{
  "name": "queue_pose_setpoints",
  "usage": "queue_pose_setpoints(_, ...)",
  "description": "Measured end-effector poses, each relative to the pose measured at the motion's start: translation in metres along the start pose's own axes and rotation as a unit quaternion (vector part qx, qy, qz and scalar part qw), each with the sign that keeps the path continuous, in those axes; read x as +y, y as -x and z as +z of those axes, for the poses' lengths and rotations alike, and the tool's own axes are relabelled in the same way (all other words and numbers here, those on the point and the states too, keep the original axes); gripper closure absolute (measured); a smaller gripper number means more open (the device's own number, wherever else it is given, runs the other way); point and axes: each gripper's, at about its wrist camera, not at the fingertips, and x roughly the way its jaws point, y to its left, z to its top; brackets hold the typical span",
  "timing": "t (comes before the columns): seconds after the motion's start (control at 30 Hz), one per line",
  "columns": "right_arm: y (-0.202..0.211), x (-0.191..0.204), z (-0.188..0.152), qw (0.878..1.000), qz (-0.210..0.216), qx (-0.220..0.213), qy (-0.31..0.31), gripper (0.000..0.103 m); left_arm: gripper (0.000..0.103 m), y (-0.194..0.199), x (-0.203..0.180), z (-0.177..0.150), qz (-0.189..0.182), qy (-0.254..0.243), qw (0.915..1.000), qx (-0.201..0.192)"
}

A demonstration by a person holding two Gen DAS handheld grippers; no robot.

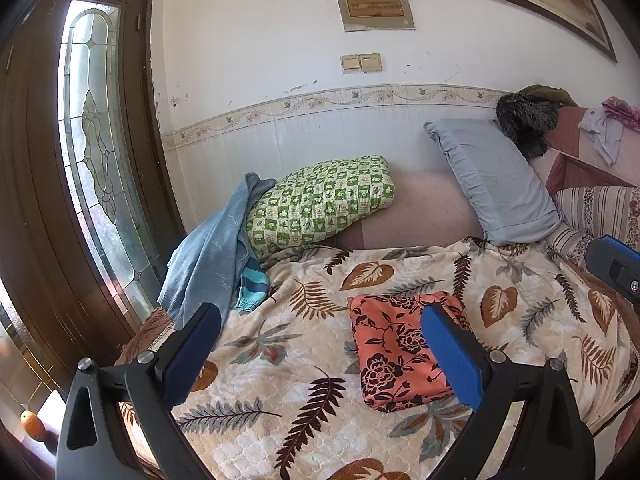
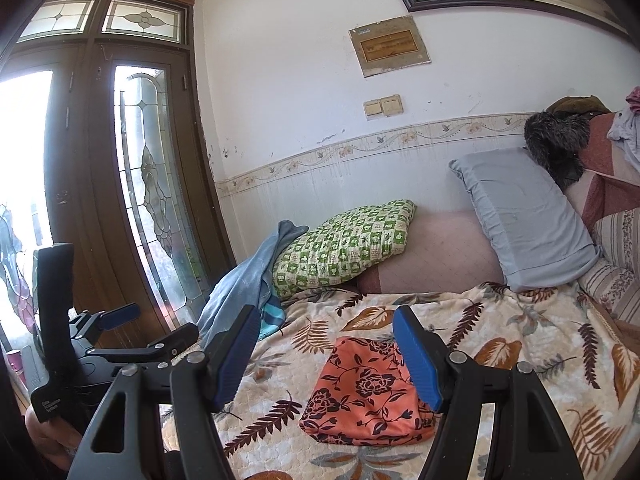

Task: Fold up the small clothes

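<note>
A folded orange cloth (image 1: pixel 400 352) lies on the leaf-print blanket (image 1: pixel 280 360). Left gripper (image 1: pixel 324 344) and right gripper (image 2: pixel 324 356) hover near it, jaws wide, holding nothing.

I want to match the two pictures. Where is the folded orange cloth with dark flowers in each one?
Left wrist view: the folded orange cloth with dark flowers lies right of centre, low, on the leaf-patterned blanket, partly behind the right blue pad.
Right wrist view: the cloth lies at bottom centre, between the two blue pads.
Shared landmark: the green checked pillow sits up and to the left of it in both.
</note>
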Motion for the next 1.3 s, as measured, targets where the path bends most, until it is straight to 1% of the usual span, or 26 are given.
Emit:
queue_pose_setpoints(0.1, -0.001, -0.001, -0.002, 1.000, 0.002, 0.004, -0.002, 0.031, 0.003, -0.001, -0.001, -0.001, -0.002, 0.000, 1.0000, 0.004)
queue_pose_setpoints(0.33, 0.002, -0.001, -0.001, 1.000, 0.004, -0.004, 0.000, 0.031, 0.003, 0.000, -0.003, 0.000, -0.002, 0.000, 1.0000, 0.002)
queue_pose_setpoints(0.83, -0.004, 0.004, -0.005, 1.000, 0.012, 0.008, 0.004, 0.031, 0.003, -0.001, 0.001, 0.000, 0.002, 0.005, 1.0000, 0.004)
queue_pose_setpoints(1.13, -0.008, 0.012, -0.006, 1.000, -0.014, 0.004, 0.010, 0.031, 0.003, 0.001, 0.008, -0.001, 0.001, 0.010, 0.9999, 0.003)
queue_pose_setpoints(1.3, -0.011, 0.019, -0.006, 1.000, -0.017, 0.009, 0.015, 0.031, 0.003, 0.001, 0.015, -0.003, 0.000, 0.016, 0.9999, 0.004)
